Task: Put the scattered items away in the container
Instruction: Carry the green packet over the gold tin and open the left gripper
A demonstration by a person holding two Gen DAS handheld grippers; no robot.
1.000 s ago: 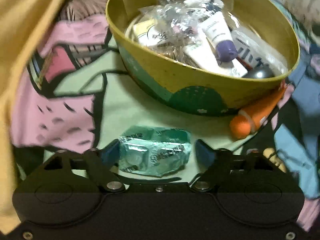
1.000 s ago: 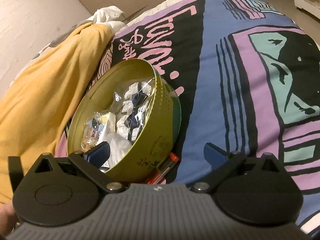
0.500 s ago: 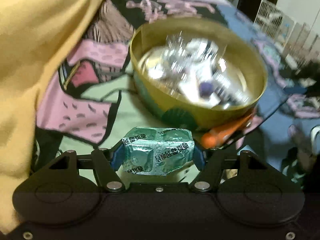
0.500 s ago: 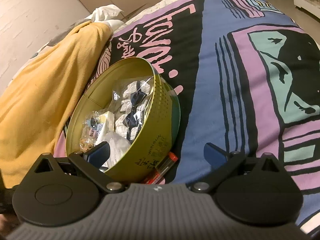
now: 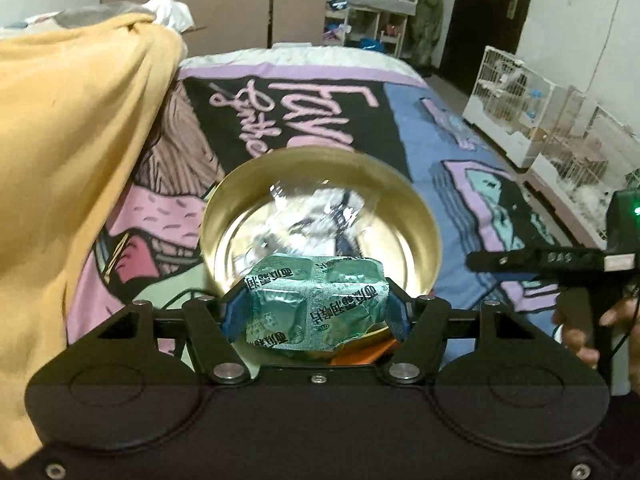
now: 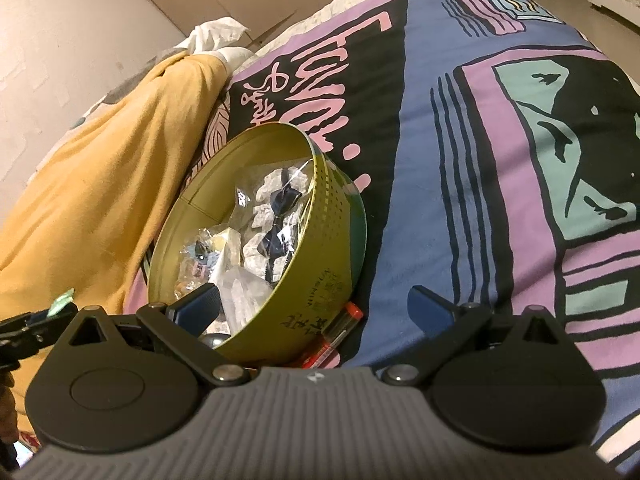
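**Operator:** What state is reported at the claw?

**Inspector:** The left gripper (image 5: 316, 308) is closed about halfway on a green blister pack (image 5: 316, 304), held by its two side edges above the near rim of the round tin (image 5: 428, 216). The right gripper (image 6: 316, 304) is spread wide and empty.

**Operator:** What risk is judged?

**Inspector:** The foil is crumpled and thin; slippage or buckling is possible. If released early, the pack could strike the rim and drop beside the orange tube (image 6: 340, 332).

**Operator:** Clearance?

**Inspector:** The tin is partly filled with clear packets (image 6: 276, 208). The yellow blanket (image 5: 72, 152) crowds the left; open bedspread (image 6: 500, 160) lies right.
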